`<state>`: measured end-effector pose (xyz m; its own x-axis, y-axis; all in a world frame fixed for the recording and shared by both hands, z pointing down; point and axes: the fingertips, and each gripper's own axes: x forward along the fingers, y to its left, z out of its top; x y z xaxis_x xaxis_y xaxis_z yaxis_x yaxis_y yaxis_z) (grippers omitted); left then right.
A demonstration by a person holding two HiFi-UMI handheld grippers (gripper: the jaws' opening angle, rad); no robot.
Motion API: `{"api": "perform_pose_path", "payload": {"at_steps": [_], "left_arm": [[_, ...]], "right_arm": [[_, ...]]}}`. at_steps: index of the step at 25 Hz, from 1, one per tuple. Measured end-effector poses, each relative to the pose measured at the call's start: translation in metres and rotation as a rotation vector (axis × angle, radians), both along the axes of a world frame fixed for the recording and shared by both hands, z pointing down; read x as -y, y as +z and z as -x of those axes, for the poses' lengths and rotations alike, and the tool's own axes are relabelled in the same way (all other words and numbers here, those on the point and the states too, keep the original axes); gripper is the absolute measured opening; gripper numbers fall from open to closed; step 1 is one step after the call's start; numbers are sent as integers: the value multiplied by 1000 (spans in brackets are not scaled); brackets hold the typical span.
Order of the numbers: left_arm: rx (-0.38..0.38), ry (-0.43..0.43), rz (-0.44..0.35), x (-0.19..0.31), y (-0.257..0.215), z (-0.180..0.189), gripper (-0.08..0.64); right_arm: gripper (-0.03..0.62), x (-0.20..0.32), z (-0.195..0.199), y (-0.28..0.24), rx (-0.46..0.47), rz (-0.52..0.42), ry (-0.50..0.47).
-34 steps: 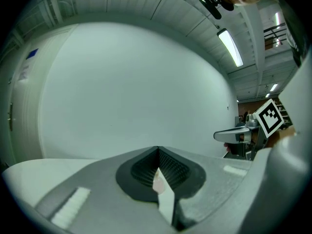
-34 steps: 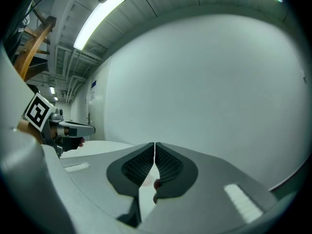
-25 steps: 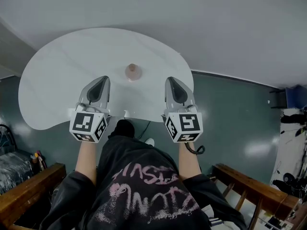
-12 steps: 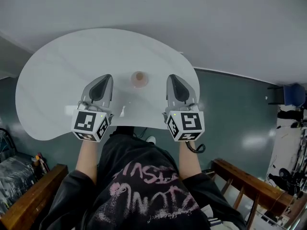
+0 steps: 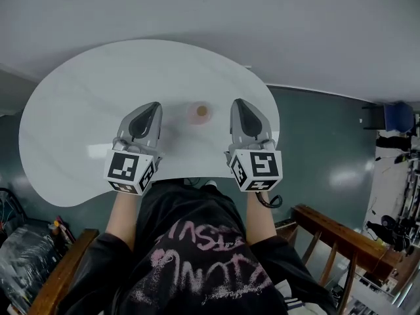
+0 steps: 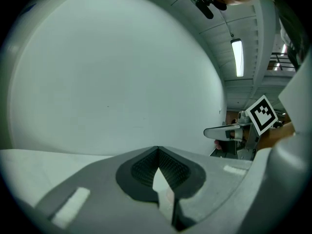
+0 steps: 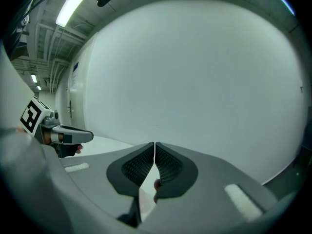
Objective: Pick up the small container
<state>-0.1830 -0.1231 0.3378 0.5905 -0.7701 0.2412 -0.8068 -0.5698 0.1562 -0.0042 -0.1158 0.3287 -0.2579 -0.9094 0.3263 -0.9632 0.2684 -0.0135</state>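
Small container (image 5: 201, 112) sits on the white bench (image 5: 79, 117), between left tongs (image 5: 148, 110) and right tongs (image 5: 240, 109), touching neither. Both tongs closed tip to tip, empty. Judged light, rigid, possibly slick. Best hold: pinch across the side walls.

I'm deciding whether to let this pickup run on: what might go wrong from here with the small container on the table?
1. The left gripper and the right gripper both have their jaws closed. Approaching like this would probably shove the small container rather than grasp it.
2. The container stands between the grippers and shows in neither gripper view, so a sideways swing could tip it over on the table.
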Motion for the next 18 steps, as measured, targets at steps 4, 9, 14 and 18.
{"api": "perform_pose_path", "payload": {"at_steps": [4,9,14,18], "left_arm": [[-23,30,4,10,3,6,0],[-38,69,5,14,4,4,2],[-45,113,27,11,11,-6,2],[-31,124,21,13,9,-15,2]], "right_arm": [[15,3,4,2,-17,8,38],[8,2,-2,4,-29,21,91],[8,-1,-9,4,-35,25,118],[9,1,-17,5,-15,25,120]]}}
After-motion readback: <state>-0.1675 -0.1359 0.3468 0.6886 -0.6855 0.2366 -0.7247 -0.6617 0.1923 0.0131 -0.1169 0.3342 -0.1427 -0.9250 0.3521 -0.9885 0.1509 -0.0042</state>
